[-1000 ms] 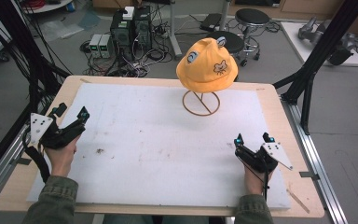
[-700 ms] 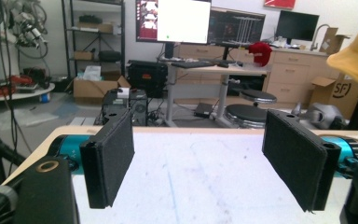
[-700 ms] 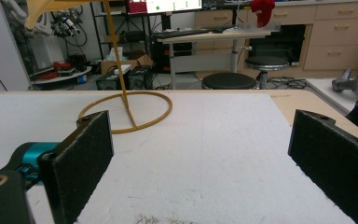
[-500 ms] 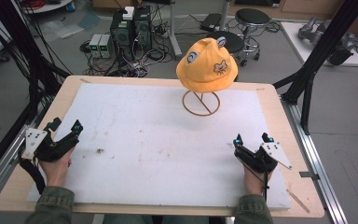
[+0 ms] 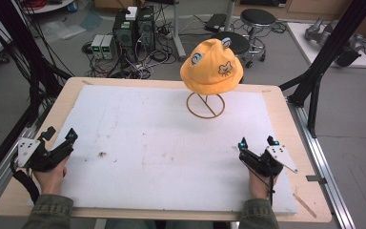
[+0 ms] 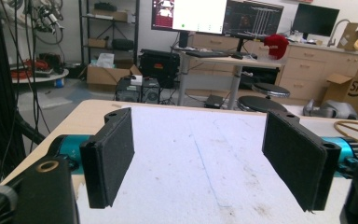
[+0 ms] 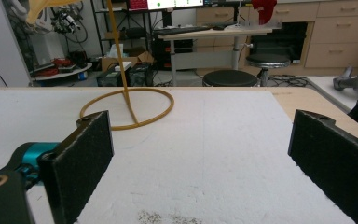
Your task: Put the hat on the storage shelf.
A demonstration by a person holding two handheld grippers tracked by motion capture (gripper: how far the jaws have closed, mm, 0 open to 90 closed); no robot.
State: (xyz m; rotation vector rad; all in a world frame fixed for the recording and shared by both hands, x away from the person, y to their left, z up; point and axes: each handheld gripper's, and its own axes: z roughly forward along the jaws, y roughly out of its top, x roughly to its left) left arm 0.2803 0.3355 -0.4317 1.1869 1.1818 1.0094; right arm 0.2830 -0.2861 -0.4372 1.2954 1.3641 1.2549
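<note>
While the yellow hat [image 5: 212,67] sits on its wire stand [image 5: 205,106] at the far middle of the white mat [image 5: 171,143], both tools rest well apart from it at the near edge. Left gripper [image 5: 59,143] near left, right gripper [image 5: 256,144] near right; each has jaws spread wide, holding nothing.

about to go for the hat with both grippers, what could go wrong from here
The yellow hat sits loosely atop a thin wire stand with a small ring base, so a sideways pull may tip the stand rather than free the hat.

Both the left hand-held gripper and the right hand-held gripper are open at the near edge, far from the hat; a long reach could arrive off-centre and catch only the soft brim, letting it slip.
</note>
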